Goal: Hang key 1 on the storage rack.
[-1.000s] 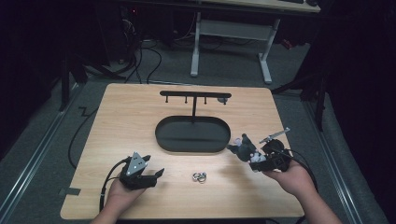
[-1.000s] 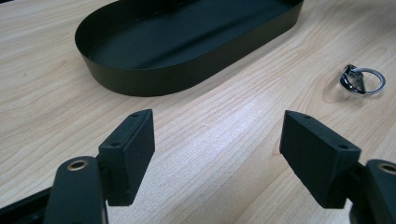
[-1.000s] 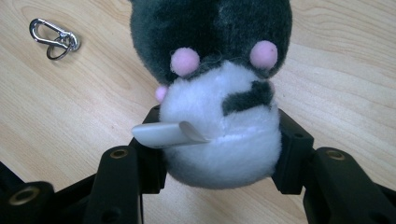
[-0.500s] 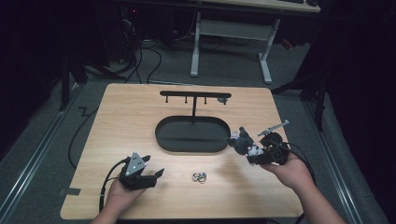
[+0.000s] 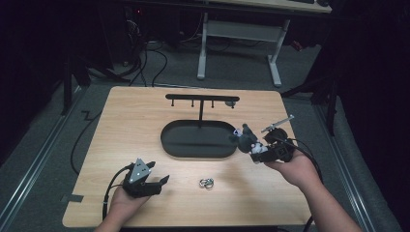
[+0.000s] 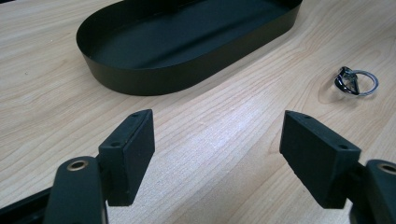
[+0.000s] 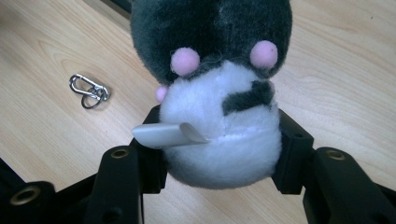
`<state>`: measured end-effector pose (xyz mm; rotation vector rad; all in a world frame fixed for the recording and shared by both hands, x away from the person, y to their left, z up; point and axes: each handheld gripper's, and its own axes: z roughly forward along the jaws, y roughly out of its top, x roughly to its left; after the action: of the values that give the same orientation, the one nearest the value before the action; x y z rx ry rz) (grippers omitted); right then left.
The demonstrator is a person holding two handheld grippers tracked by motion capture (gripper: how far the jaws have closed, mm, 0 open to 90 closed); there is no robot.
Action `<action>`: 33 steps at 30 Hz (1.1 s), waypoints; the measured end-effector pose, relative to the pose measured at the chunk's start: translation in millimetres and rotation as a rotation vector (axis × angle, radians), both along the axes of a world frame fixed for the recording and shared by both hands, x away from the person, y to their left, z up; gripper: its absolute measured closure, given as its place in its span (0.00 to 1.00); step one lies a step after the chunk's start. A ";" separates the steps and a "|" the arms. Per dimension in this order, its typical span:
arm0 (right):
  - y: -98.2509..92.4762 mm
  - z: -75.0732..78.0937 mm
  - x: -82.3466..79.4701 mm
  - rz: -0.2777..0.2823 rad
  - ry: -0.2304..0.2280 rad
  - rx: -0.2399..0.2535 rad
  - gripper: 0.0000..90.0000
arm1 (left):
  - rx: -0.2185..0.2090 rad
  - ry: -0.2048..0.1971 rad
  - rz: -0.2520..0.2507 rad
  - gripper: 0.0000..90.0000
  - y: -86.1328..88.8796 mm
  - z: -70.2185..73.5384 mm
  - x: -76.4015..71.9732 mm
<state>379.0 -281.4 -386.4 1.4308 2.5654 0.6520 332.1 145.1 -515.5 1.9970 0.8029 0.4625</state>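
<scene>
A small plush toy [image 5: 243, 135], dark grey on top with a white belly and pink dots [image 7: 219, 116], is held off the table beside the right end of the black oval tray [image 5: 198, 154]. My right gripper [image 5: 252, 146] is shut on the toy, its pads pressing the white belly from both sides [image 7: 219, 156]. A grey tag sticks out of the toy's side. Near the table's front left my left gripper [image 5: 162, 181] rests low with its jaws wide apart and nothing between them [image 6: 217, 154]. It faces the tray [image 6: 154, 79].
A silver keyring with a clip [image 5: 207, 183] lies on the wood between the two hands [image 6: 356, 80] [image 7: 88, 91]. A black stand with a hooked crossbar [image 5: 201, 99] rises from the tray's far side. Bare wood surrounds the tray.
My right gripper has risen with the plush toy and moved a little left, toward the tray's right end. The left gripper has stayed where it was.
</scene>
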 end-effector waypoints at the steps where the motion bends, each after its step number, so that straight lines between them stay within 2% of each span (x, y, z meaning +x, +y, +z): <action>1: 1.6 2.4 1.6 0.001 0.002 -0.002 0.54 | 0.000 -0.001 0.000 0.30 -0.3 0.0 0.0; 10: 9.3 17.1 14.2 -0.003 -0.006 -0.006 0.54 | -0.002 0.000 -0.003 0.30 0.6 0.1 1.8; 22: 13.9 39.9 30.8 -0.024 -0.028 0.014 0.54 | 0.002 0.002 -0.014 0.30 -0.9 -0.4 0.8; 33: 9.9 52.0 37.8 -0.052 -0.040 0.027 0.54 | 0.004 0.006 -0.019 0.30 -1.3 -1.0 1.0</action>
<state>416.8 -271.5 -334.3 1.4719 2.4895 0.7024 333.1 143.8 -516.5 2.0088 0.7872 0.4474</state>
